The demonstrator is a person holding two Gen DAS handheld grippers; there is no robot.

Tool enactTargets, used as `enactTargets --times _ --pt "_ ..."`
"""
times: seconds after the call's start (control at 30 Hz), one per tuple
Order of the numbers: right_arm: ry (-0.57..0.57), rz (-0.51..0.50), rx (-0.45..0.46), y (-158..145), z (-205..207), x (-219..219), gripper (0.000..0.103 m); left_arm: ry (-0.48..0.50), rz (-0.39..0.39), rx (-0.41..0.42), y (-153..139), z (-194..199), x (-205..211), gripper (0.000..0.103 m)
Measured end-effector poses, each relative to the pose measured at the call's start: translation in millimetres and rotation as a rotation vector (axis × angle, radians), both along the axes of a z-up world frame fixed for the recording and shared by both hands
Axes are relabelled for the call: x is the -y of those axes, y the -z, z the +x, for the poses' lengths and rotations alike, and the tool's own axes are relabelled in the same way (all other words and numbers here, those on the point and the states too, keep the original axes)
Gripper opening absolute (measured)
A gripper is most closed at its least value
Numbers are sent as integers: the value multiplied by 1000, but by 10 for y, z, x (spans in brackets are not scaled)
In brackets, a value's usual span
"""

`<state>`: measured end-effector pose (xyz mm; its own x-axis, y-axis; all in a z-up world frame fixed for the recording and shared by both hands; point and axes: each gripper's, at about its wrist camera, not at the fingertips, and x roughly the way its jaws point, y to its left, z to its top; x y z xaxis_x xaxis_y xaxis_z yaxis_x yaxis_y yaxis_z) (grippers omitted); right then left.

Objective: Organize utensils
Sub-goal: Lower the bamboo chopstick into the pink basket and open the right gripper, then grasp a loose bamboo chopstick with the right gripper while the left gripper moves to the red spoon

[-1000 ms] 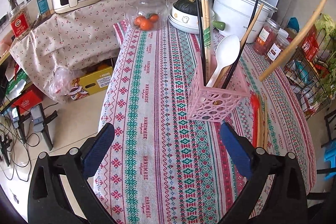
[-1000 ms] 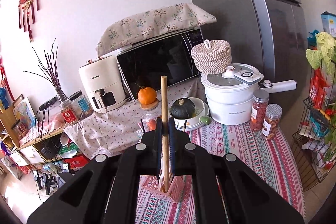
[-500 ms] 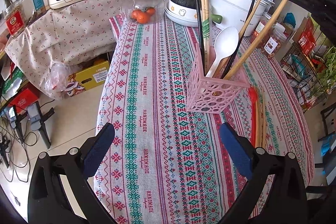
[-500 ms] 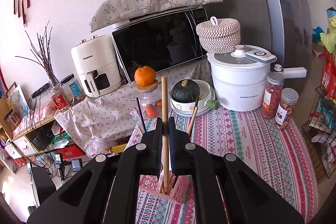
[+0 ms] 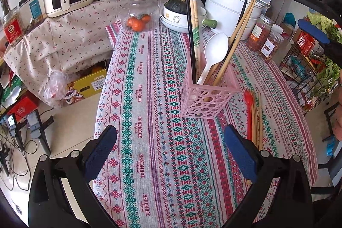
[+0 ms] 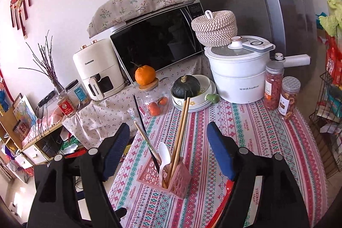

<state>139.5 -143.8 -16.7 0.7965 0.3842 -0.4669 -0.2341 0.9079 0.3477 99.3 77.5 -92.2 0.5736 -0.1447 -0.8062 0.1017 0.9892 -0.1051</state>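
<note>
Sitting on patterned-cloth worktop, mid frame: pink holder carrying chopsticks, white spoon, black stick. Leaning long axes up toward upper right, tips down in holder. Lying flat beside holder, lower right: loose chopsticks and red utensil, long axes running top-to-bottom. Hovering wide open and empty: left hand-held gripper, right hand-held gripper. Risking tipping the light, top-heavy holder by bumping leaning sticks; risking rolling thin sticks off the edge.

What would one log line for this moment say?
left gripper: open, idle | right gripper: open, above pink basket | wooden chopsticks: in basket | red spoon: on table
</note>
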Motion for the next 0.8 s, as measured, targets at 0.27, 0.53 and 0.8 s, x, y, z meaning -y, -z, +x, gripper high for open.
enactTargets --times 0.27,0.53,0.8 --pt "65 -111 -107 193 -167 381 91 34 6 1 -6 -40 190 96" --pt "95 -212 -252 626 -200 637 91 74 30 -17 89 -15 457 96" --pt "55 -337 -403 1229 -105 621 91 103 49 -60 242 40 672 96"
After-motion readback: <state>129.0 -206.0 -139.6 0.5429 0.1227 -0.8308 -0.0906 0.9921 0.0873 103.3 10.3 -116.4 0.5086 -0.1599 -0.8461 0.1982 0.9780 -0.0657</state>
